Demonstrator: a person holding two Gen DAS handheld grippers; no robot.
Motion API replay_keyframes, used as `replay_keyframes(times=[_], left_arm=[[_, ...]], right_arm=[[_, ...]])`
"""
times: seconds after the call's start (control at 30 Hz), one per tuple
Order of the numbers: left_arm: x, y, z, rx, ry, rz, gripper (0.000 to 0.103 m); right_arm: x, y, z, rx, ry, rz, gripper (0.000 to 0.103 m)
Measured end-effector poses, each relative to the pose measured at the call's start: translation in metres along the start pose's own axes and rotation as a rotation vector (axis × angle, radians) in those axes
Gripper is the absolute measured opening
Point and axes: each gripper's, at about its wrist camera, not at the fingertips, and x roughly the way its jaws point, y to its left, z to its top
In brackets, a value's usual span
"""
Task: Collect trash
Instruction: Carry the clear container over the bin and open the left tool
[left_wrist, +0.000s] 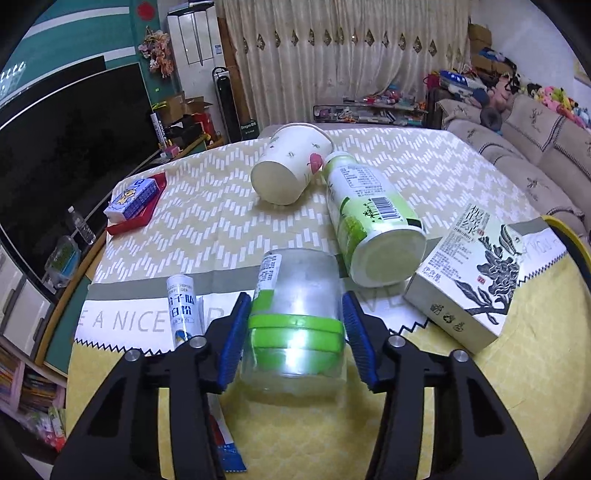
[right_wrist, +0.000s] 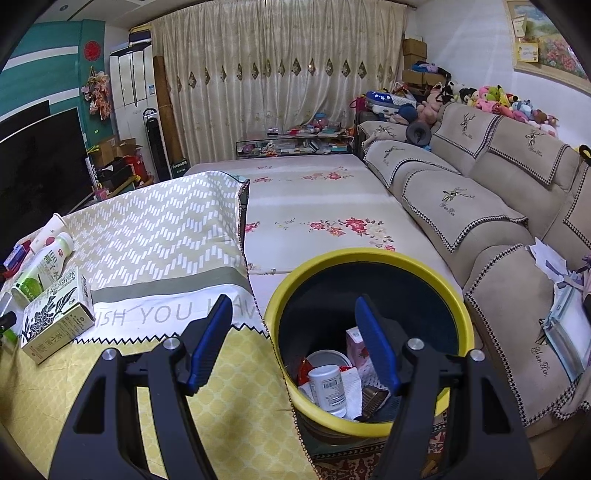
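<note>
In the left wrist view a clear plastic jar with a green lid (left_wrist: 295, 317) lies on its side on the table. My left gripper (left_wrist: 295, 336) has a blue pad on each side of the jar and touches it. Behind lie a green-and-white bottle (left_wrist: 369, 225), a paper cup (left_wrist: 288, 166) on its side, a tea box (left_wrist: 480, 273) and a white stick packet (left_wrist: 183, 310). In the right wrist view my right gripper (right_wrist: 291, 339) is open and empty at the near rim of a yellow-rimmed trash bin (right_wrist: 369, 258) that holds several pieces of trash.
A red tray (left_wrist: 144, 214) with a blue box sits at the table's far left. A blue-and-red wrapper (left_wrist: 225, 443) lies under the left gripper. The bin stands beside the table's right edge, next to a floral mat (right_wrist: 325, 210) and a sofa (right_wrist: 480, 206).
</note>
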Motion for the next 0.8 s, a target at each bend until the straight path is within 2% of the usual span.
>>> replay_keyframes(times=[0.17,0.43,0.6,0.63,0.8], left_arm=[[-0.008,-0.001,0.002,0.006,0.0,-0.034,0.05],[-0.07,-0.029,0.011,0.045,-0.096,-0.125,0.05],[-0.088,-0.085,0.024,0.12,-0.11,-0.287,0.05],[-0.089,-0.103,0.029,0.146,-0.111,-0.33,0.05],[-0.084,-0.184,0.047,0.273,-0.108,-0.45,0.05]], right_arm=[[0.0,-0.002,0.0,0.003,0.003,0.01,0.066],[-0.005,-0.015,-0.001,0.016,-0.01,-0.002,0.066],[-0.013,-0.046,-0.002,0.049,-0.021,-0.032,0.066],[-0.015,-0.054,-0.002,0.06,-0.026,-0.038,0.066],[-0.03,-0.096,-0.003,0.112,-0.058,-0.078,0.066]])
